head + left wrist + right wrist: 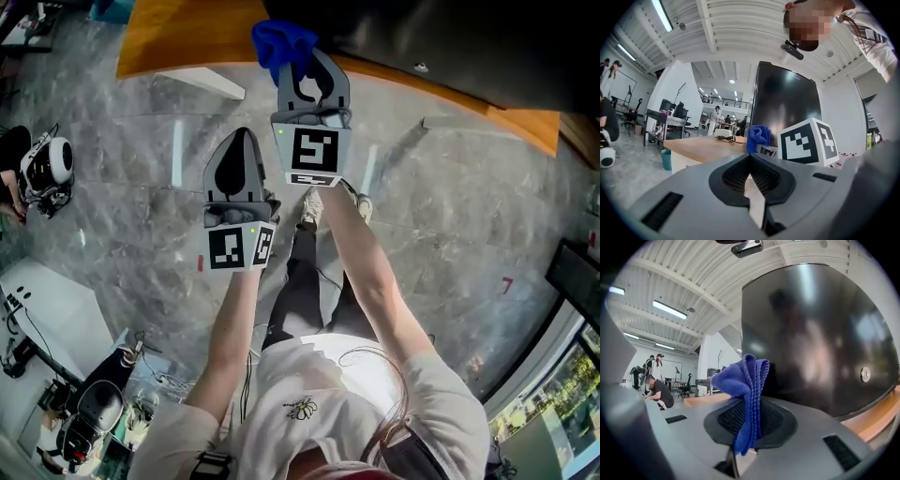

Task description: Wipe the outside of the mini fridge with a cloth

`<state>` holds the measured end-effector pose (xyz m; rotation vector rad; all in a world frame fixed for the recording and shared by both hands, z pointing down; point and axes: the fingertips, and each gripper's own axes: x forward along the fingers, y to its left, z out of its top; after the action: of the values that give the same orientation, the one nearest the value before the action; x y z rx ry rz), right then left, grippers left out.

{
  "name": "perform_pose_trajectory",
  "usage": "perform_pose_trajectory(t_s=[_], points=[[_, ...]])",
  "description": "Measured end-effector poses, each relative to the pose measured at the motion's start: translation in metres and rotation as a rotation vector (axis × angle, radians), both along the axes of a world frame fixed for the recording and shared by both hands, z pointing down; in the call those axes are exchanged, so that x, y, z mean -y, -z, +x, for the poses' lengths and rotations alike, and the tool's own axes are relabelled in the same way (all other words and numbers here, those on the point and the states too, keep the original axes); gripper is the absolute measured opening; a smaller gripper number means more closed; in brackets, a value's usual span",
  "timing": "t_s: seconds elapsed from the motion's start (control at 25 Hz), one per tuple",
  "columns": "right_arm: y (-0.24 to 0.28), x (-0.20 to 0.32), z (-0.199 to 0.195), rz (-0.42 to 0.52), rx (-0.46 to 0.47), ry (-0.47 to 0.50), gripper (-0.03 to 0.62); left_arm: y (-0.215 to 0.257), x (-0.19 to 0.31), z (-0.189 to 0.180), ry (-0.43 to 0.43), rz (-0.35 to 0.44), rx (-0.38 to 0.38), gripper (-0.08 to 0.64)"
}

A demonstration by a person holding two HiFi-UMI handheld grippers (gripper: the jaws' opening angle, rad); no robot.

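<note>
Judging from how things sit, I'd say the wiping is either about to start or between strokes. I can't see any part of the fridge that clearly reads as done.

Going left to right in the head view, the grey left gripper [240, 137] hangs at about 7 o'clock from the other one. It's out over the marbled grey floor [450, 216] and well short of the fridge. In its own view, its jaws are pressed together with nothing between them [750, 161], so it's just along for the ride.

The grey right gripper [302, 62] is up near 12 o'clock of the frame, jaws clenched on a bunched blue microfibre cloth [281, 39]. In the right gripper view the cloth [746, 380] sticks up out of the jaws in folds, with a short tail hanging below.

The glossy black mini fridge [450, 42] stands on an orange-brown wooden platform [187, 37], at roughly 1 to 2 o'clock from the cloth. The right gripper view shows its front [820, 329] right behind the cloth, very near, but I can't tell if they're touching.

The fridge itself is dark and mirror-shiny, throwing back blurry reflections. It has a small round silver fitting [865, 374] at about 3 o'clock on the front. No obvious streaks or dirt show, so pretty much the whole outside looks left to do.
</note>
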<state>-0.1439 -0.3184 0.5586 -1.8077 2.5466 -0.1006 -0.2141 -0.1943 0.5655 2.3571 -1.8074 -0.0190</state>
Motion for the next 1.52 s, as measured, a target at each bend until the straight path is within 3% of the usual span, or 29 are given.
perform_pose_trajectory(t_s=[0.48,1.12,1.52], points=[[0.002,-0.012,0.059,0.016,-0.05,-0.096,0.069,-0.002,0.0,0.036,-0.033,-0.007,-0.022,0.005],[-0.005,-0.052,0.246,0.028,-0.065,-0.331,0.069,-0.014,-0.01,0.146,-0.165,-0.025,-0.025,0.005],[-0.004,-0.063,0.34,0.006,-0.051,-0.473,0.069,-0.013,-0.01,0.207,-0.24,-0.027,-0.029,0.005]])
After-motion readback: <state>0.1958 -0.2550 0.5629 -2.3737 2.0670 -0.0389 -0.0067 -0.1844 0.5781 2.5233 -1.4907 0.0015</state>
